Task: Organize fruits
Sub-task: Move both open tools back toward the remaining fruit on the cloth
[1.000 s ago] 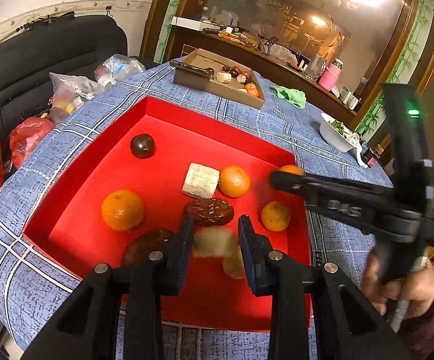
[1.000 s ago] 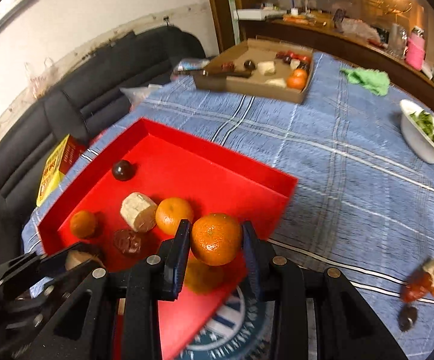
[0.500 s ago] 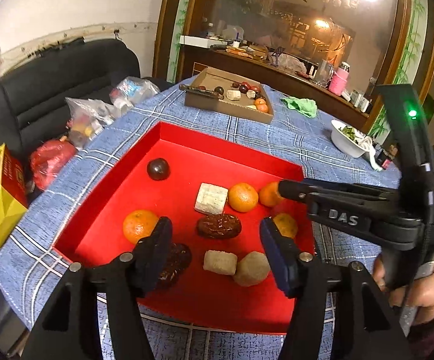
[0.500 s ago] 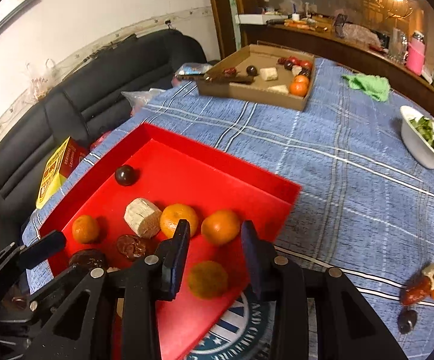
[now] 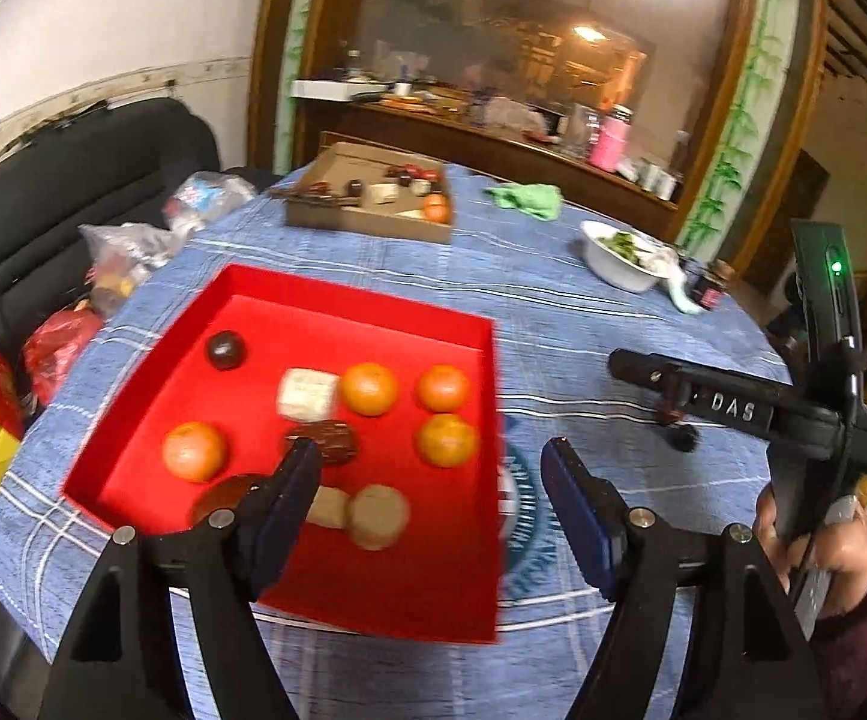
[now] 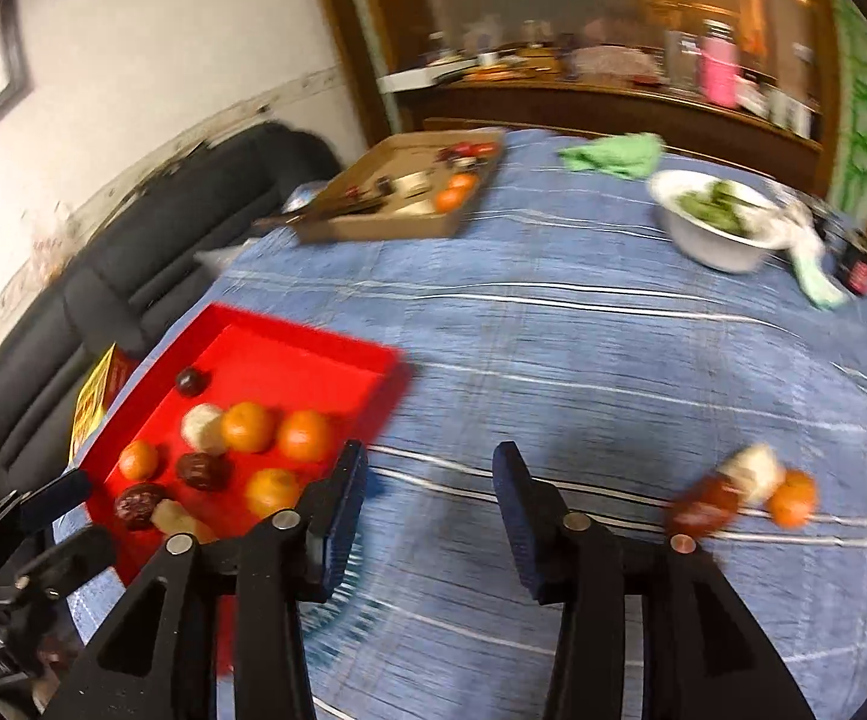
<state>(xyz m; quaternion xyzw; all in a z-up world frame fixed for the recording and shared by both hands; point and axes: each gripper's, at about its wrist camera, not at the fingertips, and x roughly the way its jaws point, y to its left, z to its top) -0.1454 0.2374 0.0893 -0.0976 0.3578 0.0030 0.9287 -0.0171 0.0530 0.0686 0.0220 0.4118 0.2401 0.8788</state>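
Four oranges [image 5: 369,389] sit in the red tray [image 5: 343,306] at the left of the table [image 5: 553,294], among a dark round fruit [image 5: 226,350], a pale block [image 5: 307,394], two brown dates [image 5: 328,441] and two tan pieces [image 5: 378,516]. The left gripper [image 5: 430,501] hangs above the tray's near right corner, its jaws opening and nothing between them. Further right, the right gripper [image 6: 427,507] is over bare blue cloth, its jaws opening too and likewise empty. Right again, a small heap lies loose on the cloth: a reddish-brown date [image 6: 703,507], a pale chunk [image 6: 754,471] and one more orange [image 6: 793,498], touching one another.

The step in hand looks like fetching that heap. To do it well, the right gripper should swing over to the loose orange, come down with its jaws spread wider than the fruit, and close gently across its middle so it does not roll off or knock the date aside. The left gripper is best kept clear of the tray's contents.

Both views are smeared by motion, so the heap's edges run together, and whether a dark fruit seen behind the right gripper in the left view belongs to it is unclear. The cardboard box [image 6: 397,204] at the far side holds more fruit, too small to sort. The left gripper hides part of one date.
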